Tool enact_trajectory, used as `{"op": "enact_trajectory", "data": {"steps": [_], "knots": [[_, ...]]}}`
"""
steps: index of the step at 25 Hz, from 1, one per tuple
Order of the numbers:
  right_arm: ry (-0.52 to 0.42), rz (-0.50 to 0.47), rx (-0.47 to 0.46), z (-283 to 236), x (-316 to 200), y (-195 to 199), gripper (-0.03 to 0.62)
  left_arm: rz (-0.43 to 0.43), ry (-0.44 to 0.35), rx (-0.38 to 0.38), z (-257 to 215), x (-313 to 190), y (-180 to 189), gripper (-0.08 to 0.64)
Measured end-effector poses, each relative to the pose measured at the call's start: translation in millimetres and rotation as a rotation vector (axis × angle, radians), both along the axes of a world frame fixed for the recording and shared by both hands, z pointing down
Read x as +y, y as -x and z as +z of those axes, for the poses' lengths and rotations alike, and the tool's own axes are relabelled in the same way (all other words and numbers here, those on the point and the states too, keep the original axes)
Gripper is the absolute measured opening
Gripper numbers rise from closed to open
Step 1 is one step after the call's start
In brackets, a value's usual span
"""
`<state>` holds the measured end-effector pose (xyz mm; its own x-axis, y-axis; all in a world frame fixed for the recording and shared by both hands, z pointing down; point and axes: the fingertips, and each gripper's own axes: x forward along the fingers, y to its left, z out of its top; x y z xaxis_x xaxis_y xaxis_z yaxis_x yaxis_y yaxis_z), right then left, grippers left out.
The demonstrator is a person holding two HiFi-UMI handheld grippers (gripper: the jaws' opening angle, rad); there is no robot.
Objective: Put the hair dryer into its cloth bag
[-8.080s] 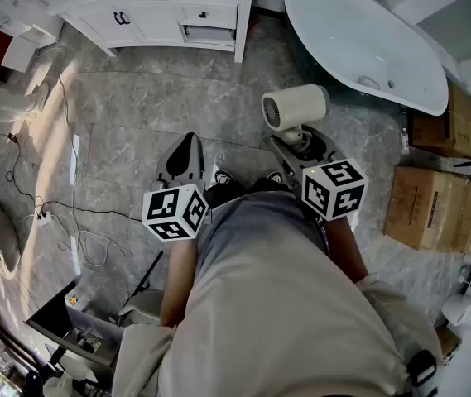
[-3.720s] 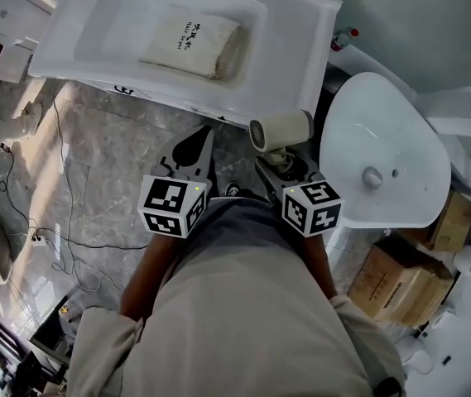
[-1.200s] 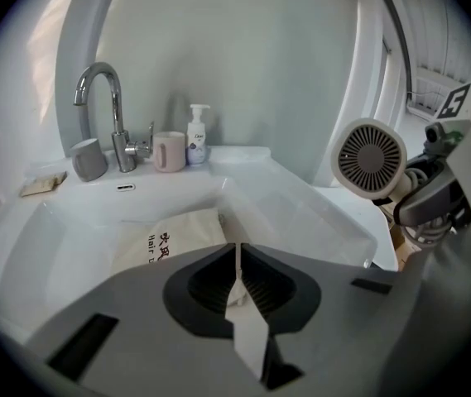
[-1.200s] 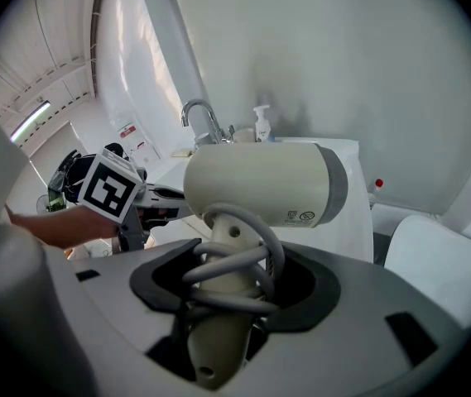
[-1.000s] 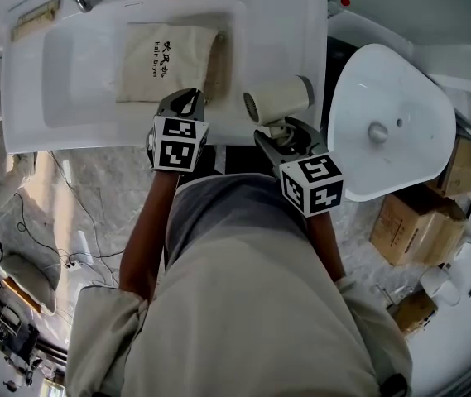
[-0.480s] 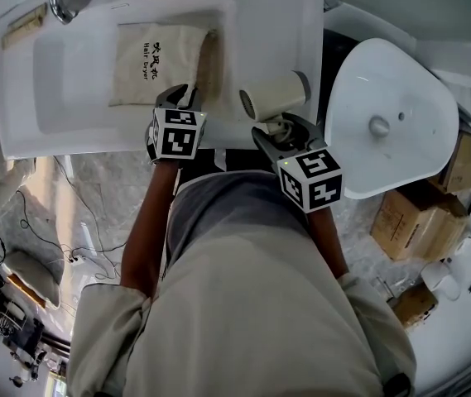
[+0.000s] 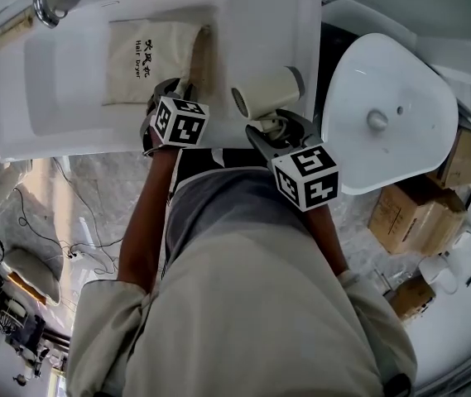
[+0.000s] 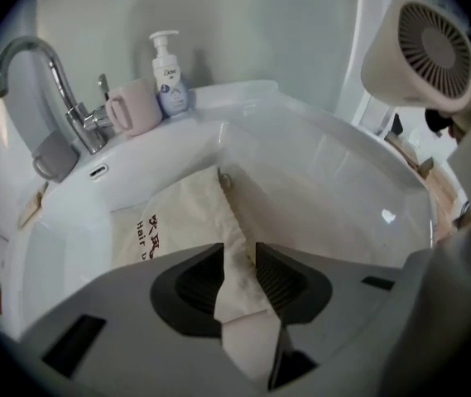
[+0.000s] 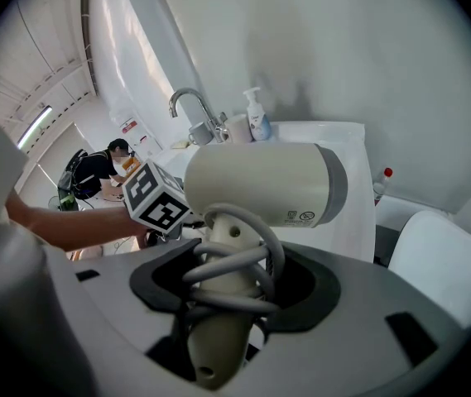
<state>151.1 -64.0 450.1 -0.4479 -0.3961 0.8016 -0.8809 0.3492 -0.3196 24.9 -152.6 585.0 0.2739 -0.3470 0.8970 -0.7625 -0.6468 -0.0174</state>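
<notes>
A beige cloth bag with dark print lies flat in the white sink basin. My left gripper points down at the bag's near right corner. In the left gripper view a raised fold of the bag stands between the jaws of the left gripper, which have just been opening; the pads are not pressing on it. My right gripper is shut on the cord-wrapped handle of the cream hair dryer, held above the counter's right end. The dryer fills the right gripper view, above the right gripper.
A chrome faucet, a pink cup and a soap pump bottle stand behind the basin. A white tub-like fixture sits right of the counter, with cardboard boxes on the floor. Another person is far off.
My left gripper has sunk into the basin onto the bag's near right corner. The right gripper with the hair dryer has barely shifted.
</notes>
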Motion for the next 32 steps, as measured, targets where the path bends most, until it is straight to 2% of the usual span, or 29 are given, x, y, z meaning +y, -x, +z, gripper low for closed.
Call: {"op": "enact_trajectory", "data": {"steps": [4,8,10,14,19,25,28,32], "knots": [[0.01,0.0,0.001,2,4,-1,0.249,0.048,0.003,-0.065,10,-1,-2,0.124],[0.012,0.002,0.003,0,5,-2,0.249,0.051,0.003,-0.068,11,-3,-4,0.118],[0.011,0.006,0.002,0,6,-3,0.249,0.048,0.008,-0.063,10,-3,-5,0.058],[0.011,0.008,0.001,2,6,-3,0.249,0.032,0.035,-0.042,12,0,-4,0.031],[0.009,-0.002,-0.001,1,4,0,0.249,-0.013,0.043,0.006,4,-2,2,0.025],[0.012,-0.009,-0.013,2,3,7,0.249,-0.125,0.064,0.131,-10,-3,12,0.025],[0.03,0.004,-0.044,2,3,12,0.249,-0.154,0.069,0.161,-14,0,20,0.025],[0.049,-0.015,-0.037,6,7,18,0.249,-0.206,0.076,0.216,-19,2,31,0.025]]}}
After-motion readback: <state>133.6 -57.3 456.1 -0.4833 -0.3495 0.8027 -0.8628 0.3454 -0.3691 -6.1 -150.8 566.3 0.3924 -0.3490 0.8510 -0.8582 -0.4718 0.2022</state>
